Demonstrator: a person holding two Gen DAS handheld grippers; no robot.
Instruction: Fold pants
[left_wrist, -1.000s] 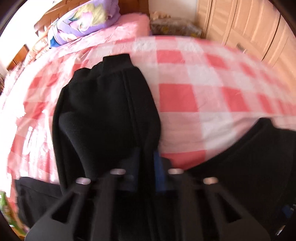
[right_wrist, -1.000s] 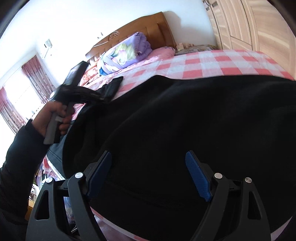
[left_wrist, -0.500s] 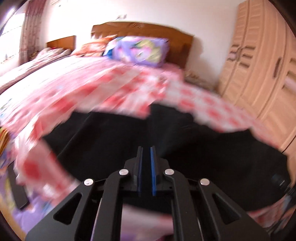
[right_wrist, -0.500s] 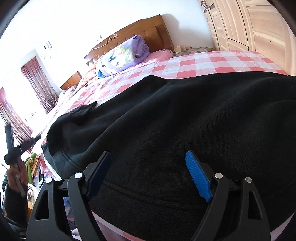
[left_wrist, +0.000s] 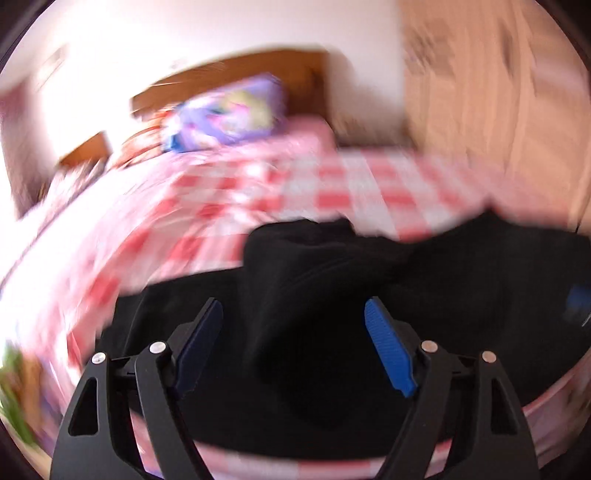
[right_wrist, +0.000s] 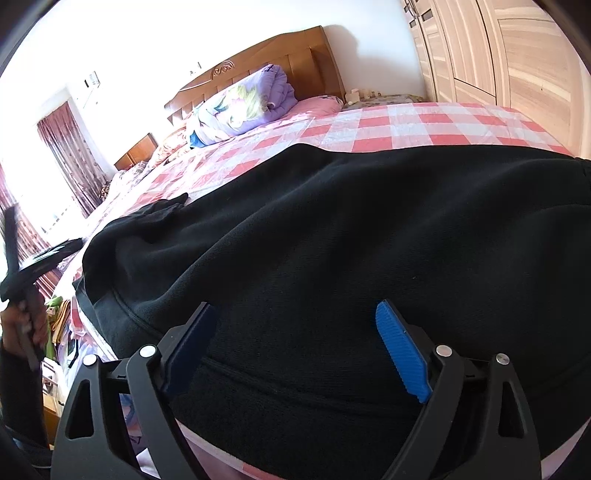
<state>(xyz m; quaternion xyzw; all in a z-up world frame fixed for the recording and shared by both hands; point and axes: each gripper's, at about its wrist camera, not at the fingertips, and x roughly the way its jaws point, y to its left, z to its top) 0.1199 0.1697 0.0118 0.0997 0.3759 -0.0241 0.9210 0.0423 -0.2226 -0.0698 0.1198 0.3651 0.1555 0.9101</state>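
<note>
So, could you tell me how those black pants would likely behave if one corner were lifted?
The black pants would probably droop limply: they lie in soft rumples on the checked bedspread. The thick-looking knit suggests moderate weight, and it likely won't slip easily.

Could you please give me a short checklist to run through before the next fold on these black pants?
1. Left gripper open, holding nothing: ok.
2. Right gripper open above the fabric: ok.
3. Black pants lying on the checked bedspread: ok.
4. Pants smooth: not ok, a bunched flap lies on top.
5. Left view sharp enough for aiming: not ok, blurred.
6. Hem alignment: cannot tell.
</note>
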